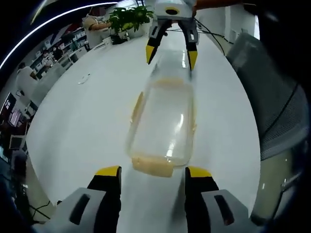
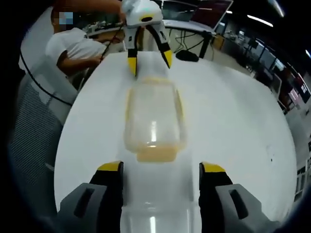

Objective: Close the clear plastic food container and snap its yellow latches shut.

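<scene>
Lid (image 1: 163, 116) is looking seated on the container (image 2: 154, 114) while I'm holding both grippers (image 1: 152, 175) (image 2: 161, 170) spread at its end latches (image 1: 153, 166), unsnapped, I judge.

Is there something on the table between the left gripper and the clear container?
Nothing visible stands between them. In the left gripper view, bare white table lies between the left gripper and the near yellow latch of the container. The right gripper is at the far end, open.

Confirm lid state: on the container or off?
On. The lid covers the container lying flat on the table. Whether its yellow latches are snapped: cannot tell.
</scene>
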Motion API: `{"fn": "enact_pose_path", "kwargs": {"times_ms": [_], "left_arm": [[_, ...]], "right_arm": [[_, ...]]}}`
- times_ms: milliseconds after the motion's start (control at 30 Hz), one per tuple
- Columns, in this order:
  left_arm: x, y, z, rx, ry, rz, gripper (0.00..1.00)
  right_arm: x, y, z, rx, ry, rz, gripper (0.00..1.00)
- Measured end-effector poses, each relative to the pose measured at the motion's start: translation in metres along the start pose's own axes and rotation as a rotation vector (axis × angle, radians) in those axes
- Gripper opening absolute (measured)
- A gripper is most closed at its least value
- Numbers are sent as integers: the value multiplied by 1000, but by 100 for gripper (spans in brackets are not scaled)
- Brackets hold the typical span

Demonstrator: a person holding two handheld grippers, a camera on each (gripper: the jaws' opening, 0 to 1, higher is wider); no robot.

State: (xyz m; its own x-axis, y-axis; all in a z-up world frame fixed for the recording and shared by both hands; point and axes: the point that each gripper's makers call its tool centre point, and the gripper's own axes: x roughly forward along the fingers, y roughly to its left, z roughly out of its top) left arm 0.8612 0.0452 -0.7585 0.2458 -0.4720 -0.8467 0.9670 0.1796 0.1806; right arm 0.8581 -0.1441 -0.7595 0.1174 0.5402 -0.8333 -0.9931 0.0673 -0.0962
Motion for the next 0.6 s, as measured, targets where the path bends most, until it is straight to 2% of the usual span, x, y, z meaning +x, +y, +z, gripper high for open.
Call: {"fn": "enact_pose_path", "kwargs": {"times_ms": [600], "left_arm": [[21, 8, -10, 92, 59, -80, 38]], "right_arm": [[26, 3, 3, -25, 47, 47, 48]]}}
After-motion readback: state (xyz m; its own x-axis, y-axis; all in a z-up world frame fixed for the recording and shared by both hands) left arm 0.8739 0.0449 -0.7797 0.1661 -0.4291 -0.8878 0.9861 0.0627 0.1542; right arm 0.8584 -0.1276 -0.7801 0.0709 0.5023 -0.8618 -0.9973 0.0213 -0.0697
